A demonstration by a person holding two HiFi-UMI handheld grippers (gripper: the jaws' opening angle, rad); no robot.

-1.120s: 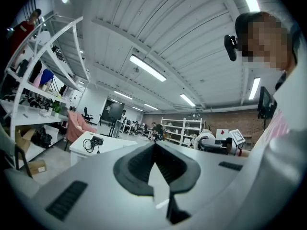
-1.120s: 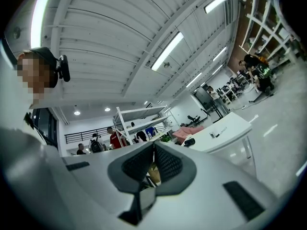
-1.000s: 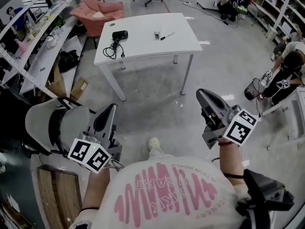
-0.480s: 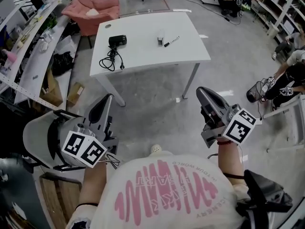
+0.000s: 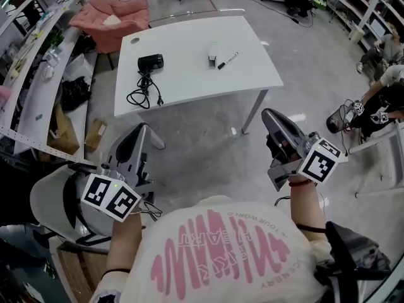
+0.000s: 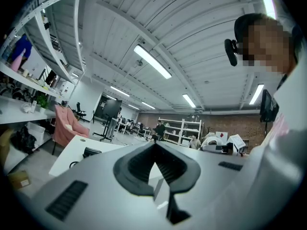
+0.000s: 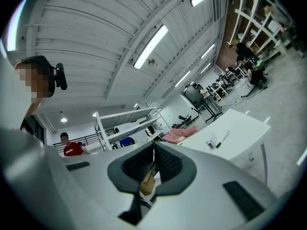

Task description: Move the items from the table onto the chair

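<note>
A person in a white shirt with pink lettering stands short of a white table (image 5: 186, 40), both forearms held forward at waist height and a hand-held gripper in each hand pointing roughly level toward it. The left hand-held gripper (image 5: 140, 131) has its jaws pressed together at the tips with nothing between them, as its own view confirms (image 6: 154, 144); the right hand-held gripper (image 5: 270, 114) is likewise closed and empty (image 7: 153, 145). The items lie well apart from both, out on the tabletop: a black device (image 5: 150, 62) with its coiled black cord (image 5: 142, 94) toward the left side, and a small white object (image 5: 213, 55) just beside a marker pen (image 5: 227, 60) toward the right. A pink armchair (image 5: 111, 19) stands beyond the table's far left corner, while a grey chair (image 5: 50, 201) sits close by the person's left elbow. Shelving (image 5: 31, 62) runs along the left wall.
</note>
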